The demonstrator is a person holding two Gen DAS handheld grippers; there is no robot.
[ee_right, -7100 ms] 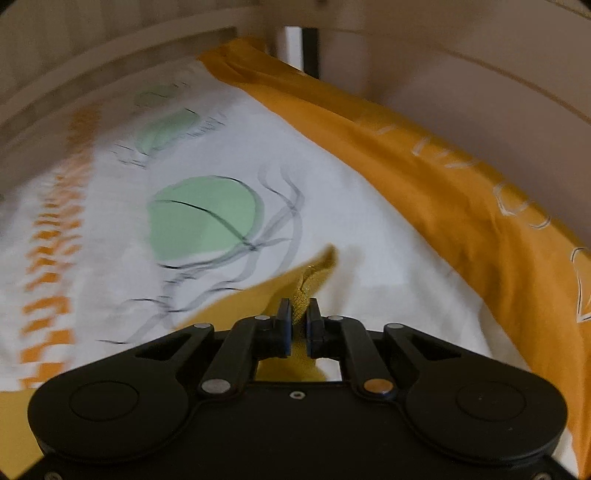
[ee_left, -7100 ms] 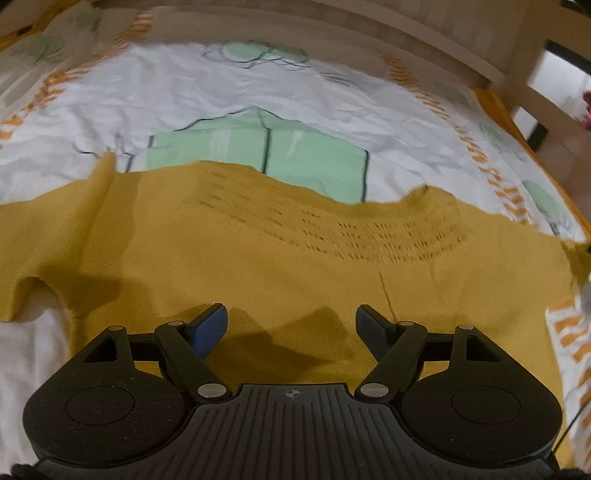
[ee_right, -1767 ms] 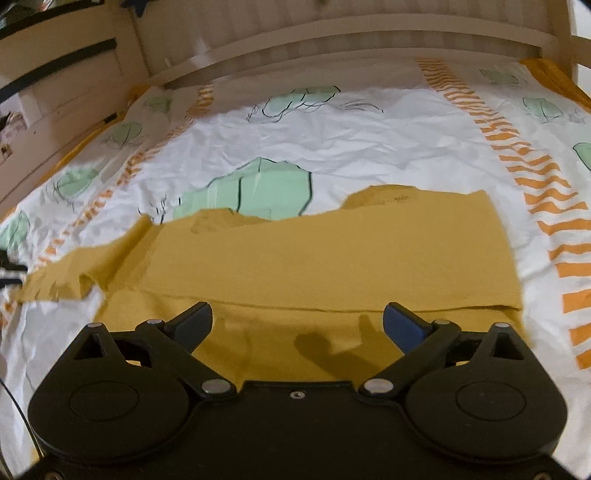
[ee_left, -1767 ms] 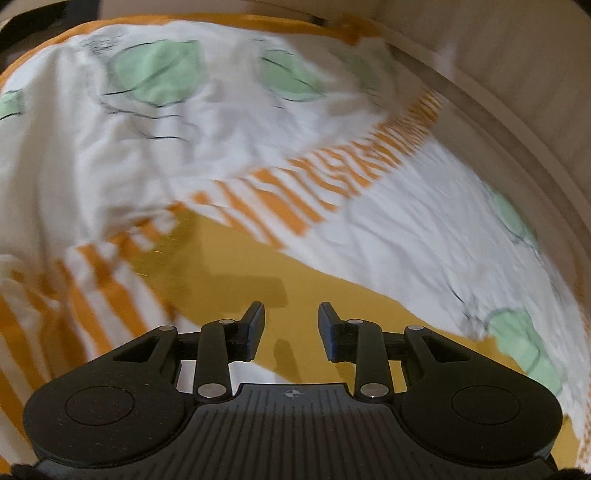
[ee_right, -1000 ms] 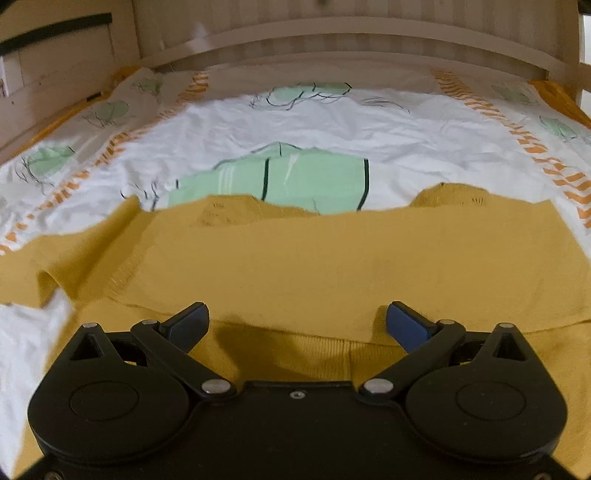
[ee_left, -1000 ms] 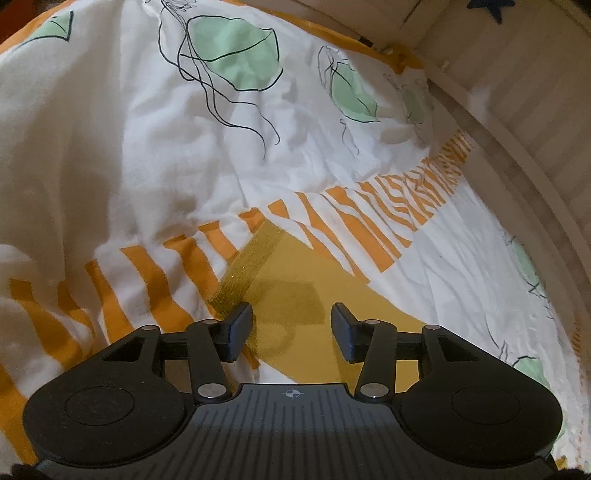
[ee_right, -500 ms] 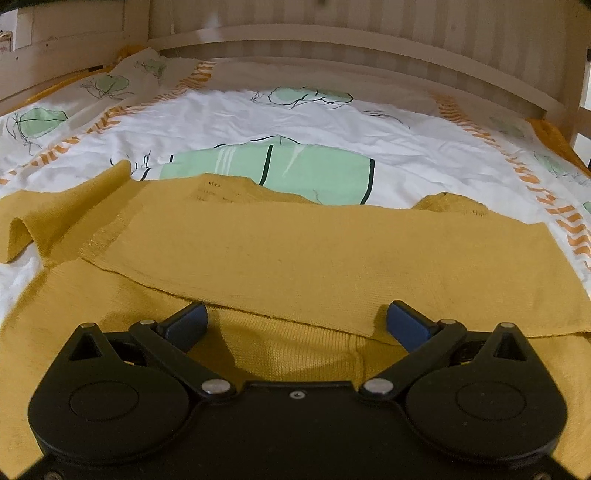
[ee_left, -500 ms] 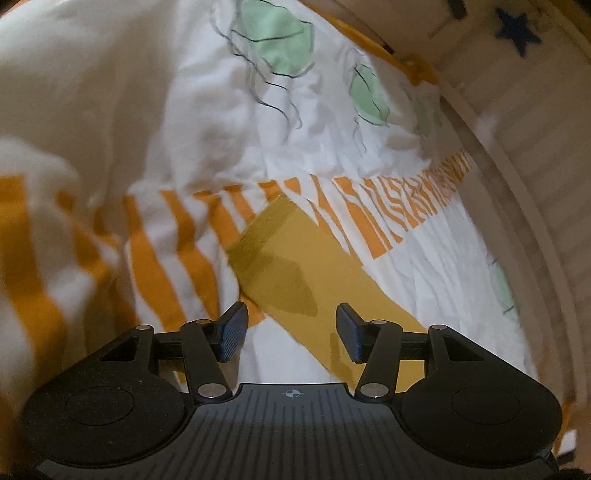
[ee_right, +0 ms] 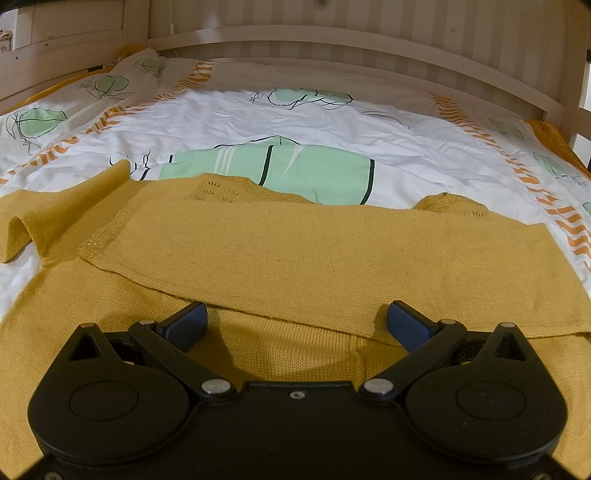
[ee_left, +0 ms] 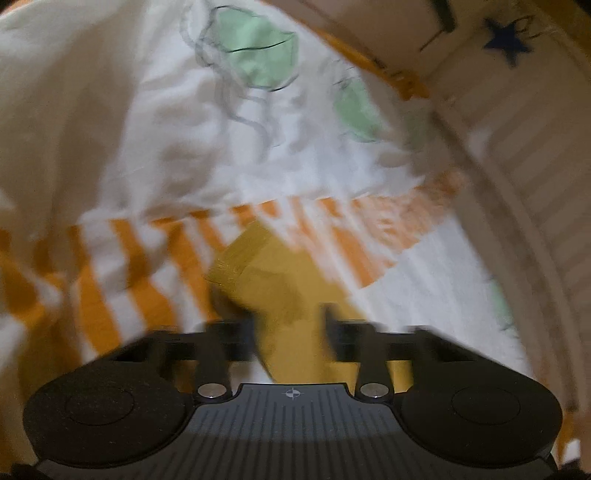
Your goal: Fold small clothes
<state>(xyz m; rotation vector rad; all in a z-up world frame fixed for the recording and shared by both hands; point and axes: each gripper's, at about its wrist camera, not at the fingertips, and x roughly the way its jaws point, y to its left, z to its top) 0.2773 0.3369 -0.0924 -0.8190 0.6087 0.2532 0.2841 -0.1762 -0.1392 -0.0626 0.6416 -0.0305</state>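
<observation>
Left fingers: on the left gripper [ee_left: 290,325] they have just been closing and stand narrow, with a gap showing between them (the view is smeared by motion, so contact cannot be told).
Between left fingers: the free sleeve [ee_left: 269,280] of the yellow sweater [ee_right: 258,362]; its cuffed end lies just past the fingertips, on the orange-striped band of the bed cover [ee_left: 122,266].
Right fingers: spread wide on the right gripper [ee_right: 295,321], holding nothing.
Sweater: flat on the bed cover, its body under and ahead of the right fingers.
Folded sleeve: the folded sleeve [ee_right: 332,254] is laid across the body from right to left; its near edge runs just beyond both right fingertips.
Free sleeve, right view: stretches off to the left, well apart from the right fingers.
Beyond: wooden bed frame [ee_right: 332,33].
</observation>
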